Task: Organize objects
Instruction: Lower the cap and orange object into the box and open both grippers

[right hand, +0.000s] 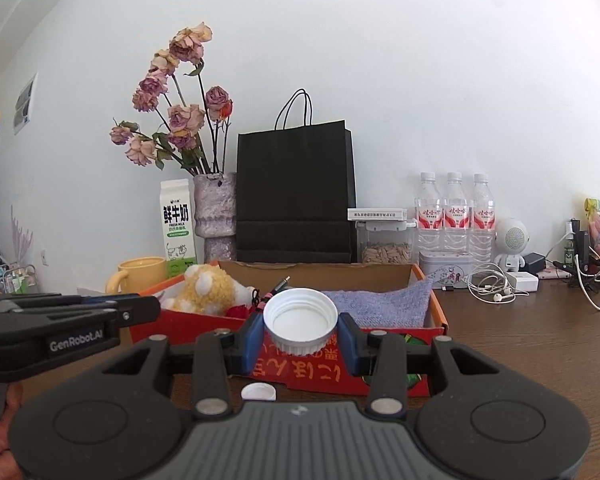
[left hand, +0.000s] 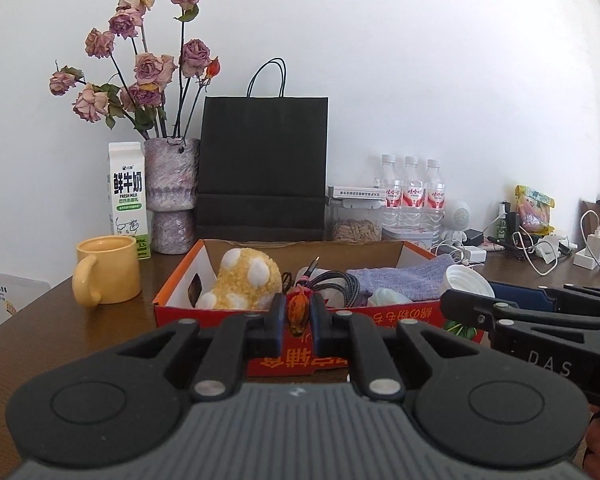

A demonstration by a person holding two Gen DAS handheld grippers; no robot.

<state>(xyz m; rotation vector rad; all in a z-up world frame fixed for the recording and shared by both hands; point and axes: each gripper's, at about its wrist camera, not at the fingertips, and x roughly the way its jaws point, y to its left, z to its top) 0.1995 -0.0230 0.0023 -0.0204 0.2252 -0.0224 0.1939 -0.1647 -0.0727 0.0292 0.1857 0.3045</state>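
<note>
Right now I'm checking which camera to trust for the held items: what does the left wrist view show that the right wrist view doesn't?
Only the left wrist view shows the left gripper shut on a small dried orange flower bud, and the bundled cable in the box.

Only the right wrist view shows the right gripper gripping a white lid head-on, plus a smaller white cap on the table.

Both show the red box, plush toy, purple cloth, yellow mug and black bag.
</note>
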